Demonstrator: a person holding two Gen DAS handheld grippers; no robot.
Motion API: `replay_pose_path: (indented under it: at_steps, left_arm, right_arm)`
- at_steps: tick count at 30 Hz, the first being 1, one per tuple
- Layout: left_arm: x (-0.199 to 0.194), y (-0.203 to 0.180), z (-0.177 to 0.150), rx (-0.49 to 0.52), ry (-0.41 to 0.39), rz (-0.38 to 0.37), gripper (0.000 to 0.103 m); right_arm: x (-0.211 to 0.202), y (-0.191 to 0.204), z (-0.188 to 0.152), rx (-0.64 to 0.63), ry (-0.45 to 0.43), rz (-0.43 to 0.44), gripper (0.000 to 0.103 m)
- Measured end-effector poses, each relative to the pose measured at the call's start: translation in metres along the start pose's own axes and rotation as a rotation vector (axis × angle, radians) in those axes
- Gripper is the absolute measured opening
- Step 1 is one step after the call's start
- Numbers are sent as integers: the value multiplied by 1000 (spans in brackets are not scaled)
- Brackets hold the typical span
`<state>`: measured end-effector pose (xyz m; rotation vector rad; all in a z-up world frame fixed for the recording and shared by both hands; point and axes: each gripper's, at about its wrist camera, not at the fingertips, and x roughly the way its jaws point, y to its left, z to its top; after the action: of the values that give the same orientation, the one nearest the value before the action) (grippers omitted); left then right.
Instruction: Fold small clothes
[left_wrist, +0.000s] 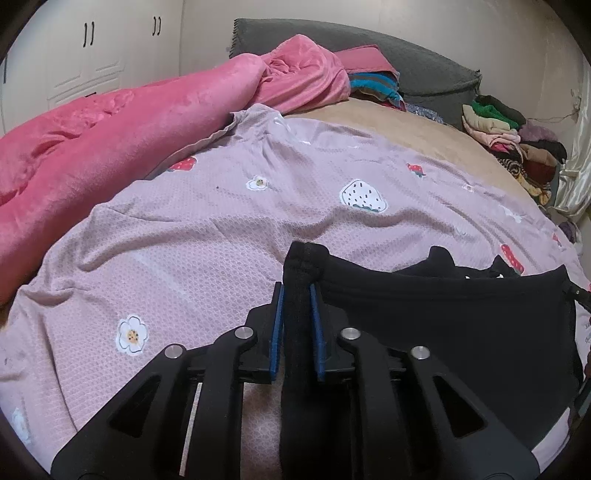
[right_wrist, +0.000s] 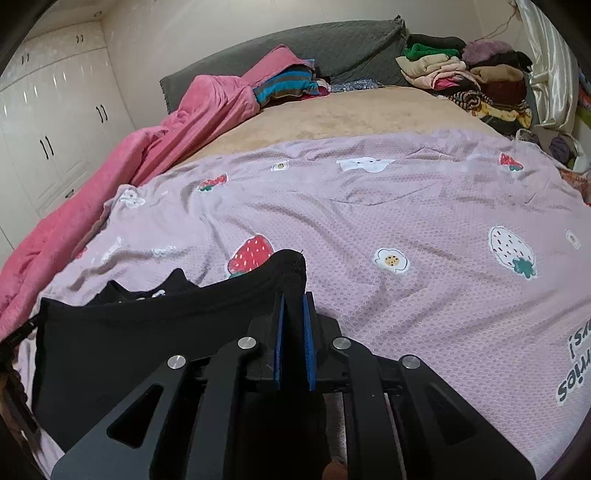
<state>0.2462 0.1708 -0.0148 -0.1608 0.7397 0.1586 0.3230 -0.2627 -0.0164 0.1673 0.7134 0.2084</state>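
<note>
A small black garment (left_wrist: 443, 317) hangs stretched between my two grippers, a little above a lilac strawberry-print sheet (left_wrist: 207, 236). My left gripper (left_wrist: 297, 291) is shut on the garment's left corner, whose hem sticks up between the blue pads. My right gripper (right_wrist: 293, 299) is shut on the garment's (right_wrist: 147, 339) right corner, and the cloth spreads to the left of it. A second black layer with small white marks (right_wrist: 147, 293) shows behind the top edge.
The lilac sheet (right_wrist: 388, 206) covers a tan bed (right_wrist: 332, 110). A pink blanket (left_wrist: 110, 147) lies bunched along the left side. A pile of clothes (right_wrist: 472, 81) sits at the far right by the grey headboard (right_wrist: 295, 48). White wardrobe doors (right_wrist: 48, 122) stand on the left.
</note>
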Motion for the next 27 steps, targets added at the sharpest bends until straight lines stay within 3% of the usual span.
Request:
replay_pose_path:
  at_steps: [2,6,7,9,13,19,27]
  left_arm:
    - [-2,1,0,8,-9,23,9]
    - [-11,4,-2,-10,-17,21,10]
    - [-14,4,-2,-9,-21,20,12]
    - [-20,3,-4,-6,-27,17,17]
    - [-31,0,-9,-7,-29,9,26]
    - [-48,-8,-21,-19,-25,-16,42]
    - [-62,-26,-43,10,-4,-33,54]
  right_arm:
    - [-2,1,0,-17,-12,-50,11]
    - [-9,-5,-2,-11,-6,-49,13]
    - [-12,-5,-4,-17,-4,-45,15]
    - [-15,-4,-7,-27,4,-37,30]
    - [-25,-3,-18,-36,23,-14,31]
    - [-40,-1,-36,-48,55,20,41]
    - [-58,-4,-61,-64,86,45,50]
